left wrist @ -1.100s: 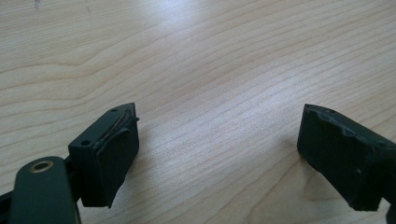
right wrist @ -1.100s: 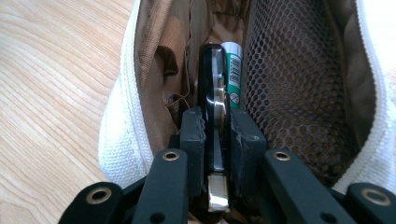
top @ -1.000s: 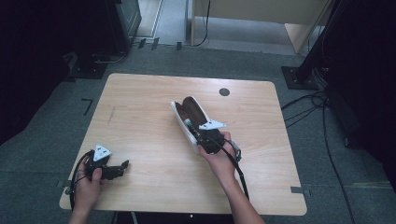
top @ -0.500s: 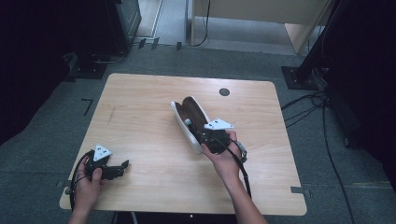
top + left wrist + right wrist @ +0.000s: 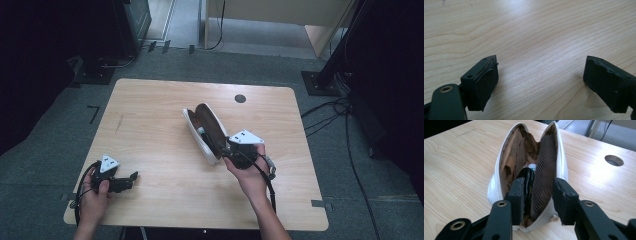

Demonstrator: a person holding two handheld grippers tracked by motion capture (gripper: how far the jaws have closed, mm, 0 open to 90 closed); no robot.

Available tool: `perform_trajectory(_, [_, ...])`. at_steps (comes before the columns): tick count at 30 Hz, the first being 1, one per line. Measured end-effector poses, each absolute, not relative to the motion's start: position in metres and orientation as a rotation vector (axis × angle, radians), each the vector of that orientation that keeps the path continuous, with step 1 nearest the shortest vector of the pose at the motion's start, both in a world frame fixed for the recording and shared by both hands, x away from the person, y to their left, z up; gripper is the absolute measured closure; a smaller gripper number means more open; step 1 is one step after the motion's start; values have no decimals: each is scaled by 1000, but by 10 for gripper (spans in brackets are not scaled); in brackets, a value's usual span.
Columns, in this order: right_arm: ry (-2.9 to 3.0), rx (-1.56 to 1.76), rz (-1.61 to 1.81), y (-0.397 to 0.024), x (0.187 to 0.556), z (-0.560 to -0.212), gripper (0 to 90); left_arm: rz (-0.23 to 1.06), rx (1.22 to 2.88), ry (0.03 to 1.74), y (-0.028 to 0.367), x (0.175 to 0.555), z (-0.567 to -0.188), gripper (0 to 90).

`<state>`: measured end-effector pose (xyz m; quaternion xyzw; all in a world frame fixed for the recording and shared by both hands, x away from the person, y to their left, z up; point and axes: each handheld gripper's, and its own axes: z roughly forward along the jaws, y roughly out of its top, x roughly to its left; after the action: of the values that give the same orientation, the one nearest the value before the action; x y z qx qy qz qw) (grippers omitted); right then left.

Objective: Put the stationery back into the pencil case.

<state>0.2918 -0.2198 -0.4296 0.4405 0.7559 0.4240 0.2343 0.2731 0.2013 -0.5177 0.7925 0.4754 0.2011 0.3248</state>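
Pouch [image 5: 204, 132], white with brown lining and unzipped, lay mid-table with its mouth gaping. My right gripper [image 5: 537, 197] straddled its near end, jaws parted, one inside beside a black object [image 5: 528, 178], one outside the mesh-lined wall. My left gripper [image 5: 541, 82] rested open on the wooden table [image 5: 150, 115], well apart.

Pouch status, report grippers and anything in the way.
Right gripper jaws straddling open white pouch mesh wall. Left gripper open, idle near table corner. Nothing in the way.
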Motion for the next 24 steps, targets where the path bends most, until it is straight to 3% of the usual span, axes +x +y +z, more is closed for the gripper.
perform_trajectory(18, [2088,1266,1107,-264,269,-442,382,528,2078,1247,201,273,-518,130])
perform_trajectory(22, [2136,1289,1106,-270,263,-448,259,528,2078,1247,201,273,-518,130])
perform_trajectory(24, [2140,1293,1083,-272,261,-451,150,527,2078,1246,201,273,-518,130])
